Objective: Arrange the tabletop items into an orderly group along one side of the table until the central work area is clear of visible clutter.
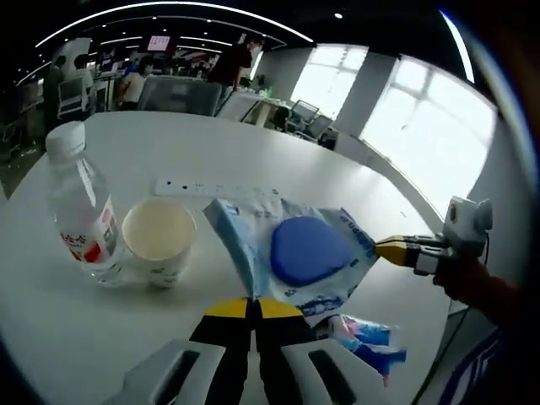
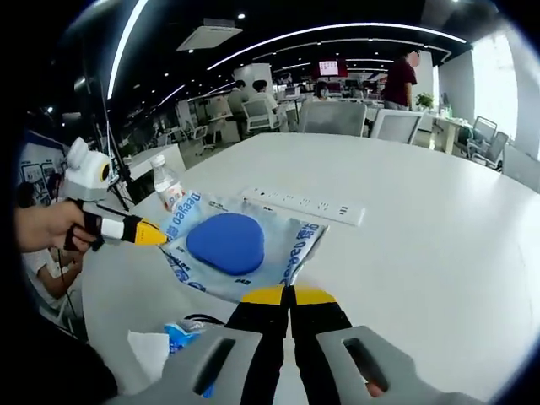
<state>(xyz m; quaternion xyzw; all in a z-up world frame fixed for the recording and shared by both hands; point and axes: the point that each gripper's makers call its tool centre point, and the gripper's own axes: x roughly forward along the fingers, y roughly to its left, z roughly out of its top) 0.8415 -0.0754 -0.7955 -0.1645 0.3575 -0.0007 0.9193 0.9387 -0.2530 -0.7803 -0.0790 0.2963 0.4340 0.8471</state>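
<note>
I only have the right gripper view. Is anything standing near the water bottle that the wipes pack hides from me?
Observer: Yes. In the left gripper view, a paper cup stands upright close beside the water bottle.
Operator: Anything in the cup?
Observer: Its inside looks plain cream, and I see no contents.
Operator: Is the left gripper open?
Observer: No. The left gripper has its jaws together, tips at the edge of the wipes pack.

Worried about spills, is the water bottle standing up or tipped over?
Upright: the water bottle stands on the table, white cap on top, beside the paper cup.
</note>
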